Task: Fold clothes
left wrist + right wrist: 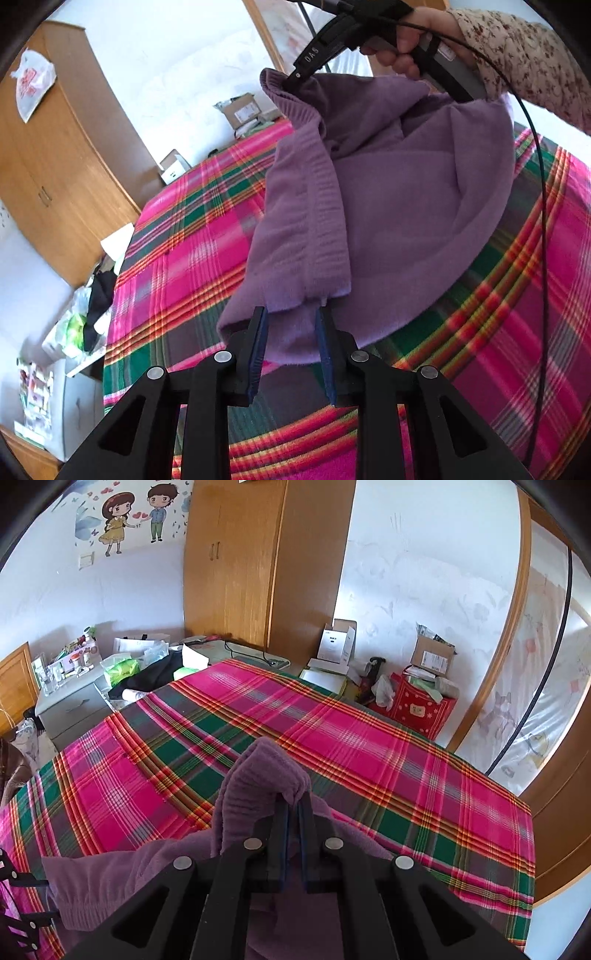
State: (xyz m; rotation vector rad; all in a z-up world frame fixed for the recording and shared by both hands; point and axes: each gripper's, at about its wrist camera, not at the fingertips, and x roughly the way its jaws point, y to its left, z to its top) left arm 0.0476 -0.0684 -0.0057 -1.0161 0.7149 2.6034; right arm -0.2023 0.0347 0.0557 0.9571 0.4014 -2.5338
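Observation:
A purple fleece garment (388, 206) with a ribbed band hangs above the bed's pink and green plaid sheet (177, 251). My left gripper (291, 317) is open; the garment's lower edge droops between its blue pads without being pinched. At the top of the left wrist view a hand in a floral sleeve (517, 48) holds my right gripper (298, 75), shut on the garment's upper ribbed edge. In the right wrist view the right gripper (294, 806) is shut on a bunched fold of the purple garment (258, 775), and the rest drapes below it onto the plaid sheet (351, 731).
A wooden wardrobe (236, 565) stands beyond the bed. A cluttered bedside cabinet (70, 701) is at the far left, with cardboard boxes (432, 657) and a red bag (421, 705) by the far wall. A black cable (543, 221) hangs from the right gripper.

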